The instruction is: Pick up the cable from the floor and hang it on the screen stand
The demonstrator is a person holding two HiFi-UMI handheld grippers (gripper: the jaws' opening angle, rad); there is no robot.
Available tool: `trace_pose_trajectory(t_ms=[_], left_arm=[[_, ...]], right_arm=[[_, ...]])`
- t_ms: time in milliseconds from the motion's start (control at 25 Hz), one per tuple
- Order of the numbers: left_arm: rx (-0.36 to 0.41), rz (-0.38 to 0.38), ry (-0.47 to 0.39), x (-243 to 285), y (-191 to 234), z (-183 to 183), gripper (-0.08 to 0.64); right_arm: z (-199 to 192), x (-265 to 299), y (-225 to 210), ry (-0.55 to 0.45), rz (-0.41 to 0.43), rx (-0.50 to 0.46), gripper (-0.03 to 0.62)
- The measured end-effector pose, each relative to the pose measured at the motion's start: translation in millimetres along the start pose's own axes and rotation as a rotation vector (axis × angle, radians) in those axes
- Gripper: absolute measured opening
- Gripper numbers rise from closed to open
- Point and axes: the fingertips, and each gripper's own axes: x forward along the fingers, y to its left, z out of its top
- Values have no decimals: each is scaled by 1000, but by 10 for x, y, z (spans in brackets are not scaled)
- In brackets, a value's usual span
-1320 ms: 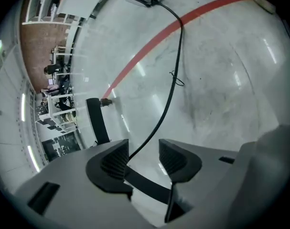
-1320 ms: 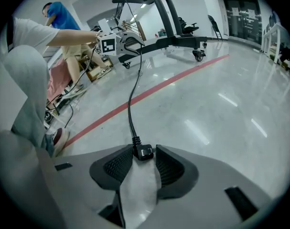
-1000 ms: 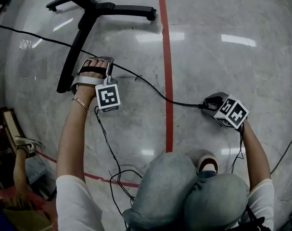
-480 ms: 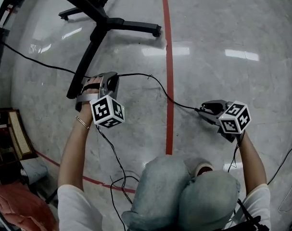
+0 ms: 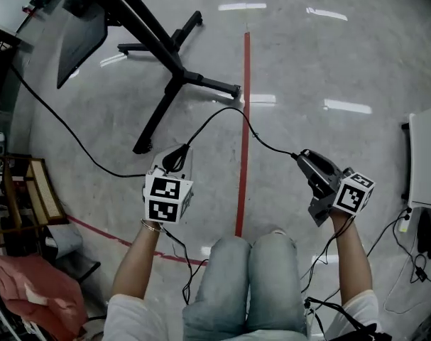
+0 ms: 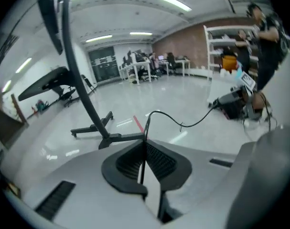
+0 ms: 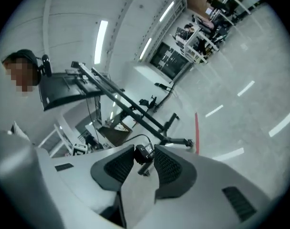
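Black and thin, the cable (image 5: pixel 228 108) hangs in a raised arc between the two grippers, above the grey floor (image 5: pixel 343 62) and across the red line (image 5: pixel 245 77) painted on it. The left gripper (image 5: pixel 176 158) has its jaws almost together and closing, and in the left gripper view the cable (image 6: pixel 183 125) passes straight down between the ribbed pads (image 6: pixel 159 159), which pinch it. Beyond that grip the cable sags away to the person's left and trails along the floor toward the upper left corner of the head view. The right gripper (image 5: pixel 304 157) stands much wider, its jaws also closing. In the right gripper view the cable's plug (image 7: pixel 144 152), a small dark block, sits between the pad tips with both pads against it. The screen stand (image 5: pixel 174 73), a black pole on splayed legs carrying a tilted screen (image 5: pixel 80 38), stands ahead of the left gripper, apart from it, and the cable hangs clear of it.
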Motion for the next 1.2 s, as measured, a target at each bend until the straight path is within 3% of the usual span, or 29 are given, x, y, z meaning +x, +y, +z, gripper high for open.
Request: trace_pose_trajectory(t_ms=[80, 160, 360, 520, 640, 800, 1040, 1200], left_arm=[[-153, 13, -49, -484, -76, 431, 23], [-252, 42, -79, -959, -139, 857, 21], [-423, 98, -135, -2168, -216, 1876, 21], [-505, 134, -243, -3330, -227, 2611, 20], [-509, 177, -341, -4163, -185, 3014, 20], [-459, 225, -455, -5043, -162, 3307, 20], [-459, 391, -541, -5905, 109, 3279, 20], [-477, 487, -588, -6299, 296, 3268, 20]], right_arm=[[487, -181, 511, -91, 24, 36, 143], [917, -321, 1017, -150, 43, 56, 143], [1672, -487, 2335, -166, 111, 79, 141], [2195, -659, 3538, -177, 254, 75, 141], [2552, -722, 4351, -166, 395, 14, 141], [2859, -845, 5161, -168, 562, -58, 140], [3060, -691, 6025, -136, 769, -127, 140], [3110, -543, 6464, -111, 854, -170, 140]])
